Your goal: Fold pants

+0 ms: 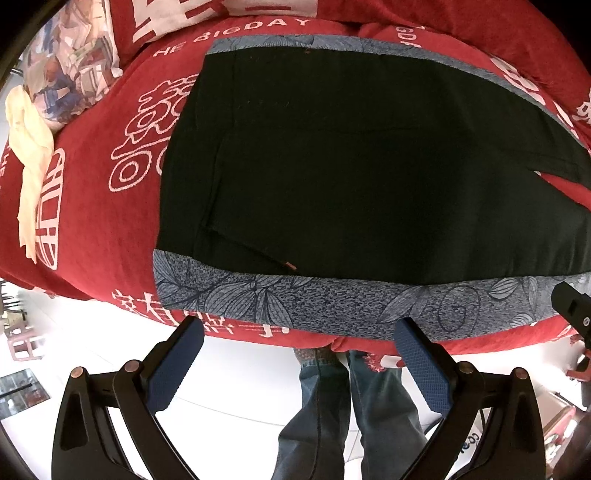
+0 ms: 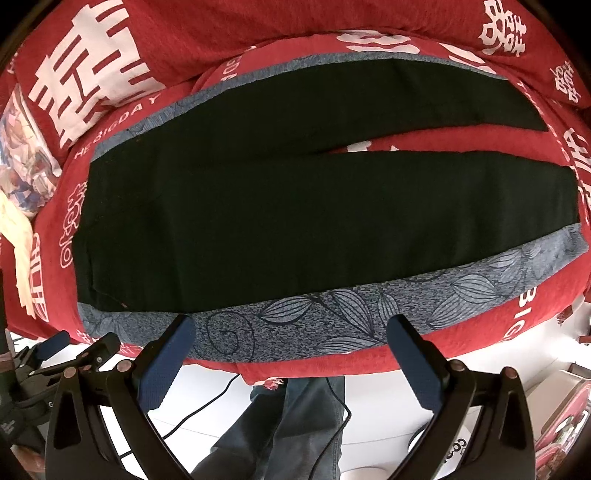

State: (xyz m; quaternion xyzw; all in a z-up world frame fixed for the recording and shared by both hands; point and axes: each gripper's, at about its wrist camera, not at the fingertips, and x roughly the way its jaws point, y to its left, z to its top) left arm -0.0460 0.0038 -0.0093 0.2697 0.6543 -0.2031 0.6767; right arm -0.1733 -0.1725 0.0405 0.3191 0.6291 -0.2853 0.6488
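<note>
Left wrist view: our left tool (image 1: 299,363) hangs off the near bed edge, jaws spread wide, nothing in them.
Right wrist view: right tool (image 2: 291,360) same story, wide apart and empty, just short of the fabric.
Pants: black pants (image 2: 258,214) lie flat on the red bedspread (image 2: 207,33), waistband end to our left, both legs running right with a narrow split between them.
Trim: grey leaf-print side stripe (image 2: 369,314) runs along the near edge, closest to both tools.
Why flat: spread out so we can likely lift the near leg and lay it over the far one.
Why tools there: we judge both are lined up on the near stripe, spaced apart to lift the edge evenly.
Clutter: cream cloth (image 1: 29,155) and a printed pillow (image 1: 70,62) sit at far left, well apart from the pants.
</note>
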